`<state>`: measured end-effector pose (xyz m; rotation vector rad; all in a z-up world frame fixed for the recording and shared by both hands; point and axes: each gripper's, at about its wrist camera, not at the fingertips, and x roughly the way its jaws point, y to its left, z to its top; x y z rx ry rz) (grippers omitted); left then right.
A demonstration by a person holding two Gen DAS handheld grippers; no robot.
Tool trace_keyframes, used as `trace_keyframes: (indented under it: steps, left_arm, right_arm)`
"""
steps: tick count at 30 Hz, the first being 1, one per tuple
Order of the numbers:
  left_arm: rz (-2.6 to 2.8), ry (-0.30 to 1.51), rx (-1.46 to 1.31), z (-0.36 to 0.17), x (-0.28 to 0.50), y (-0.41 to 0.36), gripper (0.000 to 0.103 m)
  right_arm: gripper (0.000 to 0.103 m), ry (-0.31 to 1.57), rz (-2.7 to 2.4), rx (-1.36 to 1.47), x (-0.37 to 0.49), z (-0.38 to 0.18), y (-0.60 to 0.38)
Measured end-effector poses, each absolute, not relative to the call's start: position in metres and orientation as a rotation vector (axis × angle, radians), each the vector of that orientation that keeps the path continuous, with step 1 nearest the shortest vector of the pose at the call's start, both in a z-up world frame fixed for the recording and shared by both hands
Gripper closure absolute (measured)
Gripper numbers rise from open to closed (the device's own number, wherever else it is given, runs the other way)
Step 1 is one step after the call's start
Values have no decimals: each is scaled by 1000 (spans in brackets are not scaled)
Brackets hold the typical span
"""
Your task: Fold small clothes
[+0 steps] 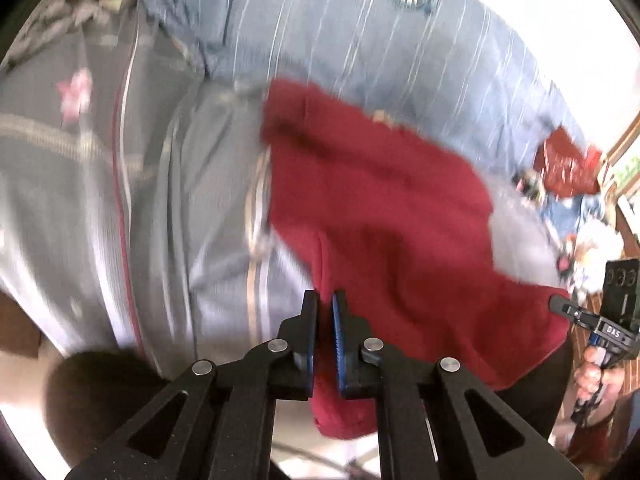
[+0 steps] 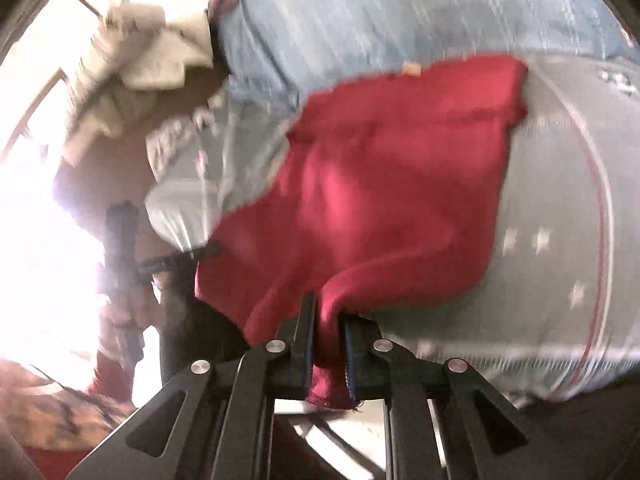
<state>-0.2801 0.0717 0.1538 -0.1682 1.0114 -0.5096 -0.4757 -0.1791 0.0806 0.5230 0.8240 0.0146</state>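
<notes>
A small red garment (image 1: 380,208) hangs stretched between my two grippers above a bed. My left gripper (image 1: 326,300) is shut on one corner of the red garment, with cloth bunched between its pads. My right gripper (image 2: 328,304) is shut on the other corner of the garment (image 2: 380,184). The right gripper also shows at the right edge of the left wrist view (image 1: 560,304), holding the cloth's far corner. The left gripper shows dimly in the right wrist view (image 2: 208,250). Both views are blurred by motion.
Under the garment lies grey bedding with stripes and stars (image 1: 120,200) (image 2: 560,220), and a blue striped sheet (image 1: 340,32) (image 2: 380,20) beyond it. A red bag and clutter (image 1: 568,164) sit at the far right. Pale cloths (image 2: 152,56) lie at the left.
</notes>
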Motion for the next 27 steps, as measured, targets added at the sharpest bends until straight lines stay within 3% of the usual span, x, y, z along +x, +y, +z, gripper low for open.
trace_keyframes:
  steps: [5, 6, 8, 16, 18, 20, 21, 22, 27]
  left_arm:
    - [-498, 894, -200, 191, -240, 56, 97]
    - [-491, 872, -209, 195, -228, 52, 103]
    - [-450, 826, -223, 204, -202, 44, 103]
    - [-439, 917, -299, 155, -123, 7, 102]
    - [-464, 941, -290, 147, -113, 2, 91]
    - [-487, 962, -269, 142, -112, 3, 61]
    - [-507, 965, -272, 140, -114, 6, 36]
    - [-526, 962, -293, 138, -110, 10, 25]
    - [-545, 1025, -381, 121, -96, 28, 25]
  right_arm:
    - [92, 658, -70, 556, -448, 114, -221]
    - [92, 639, -87, 557, -439, 119, -230]
    - [92, 618, -126, 557, -423, 125, -249]
    - [92, 641, -248, 587, -340, 120, -336]
    - [92, 686, -268, 579, -319, 107, -350]
    - [92, 724, -272, 572, -305, 95, -357]
    - [92, 734, -267, 564, -301, 92, -359]
    - [92, 741, -262, 554, -300, 89, -358]
    - [92, 758, -252, 557, -294, 76, -363]
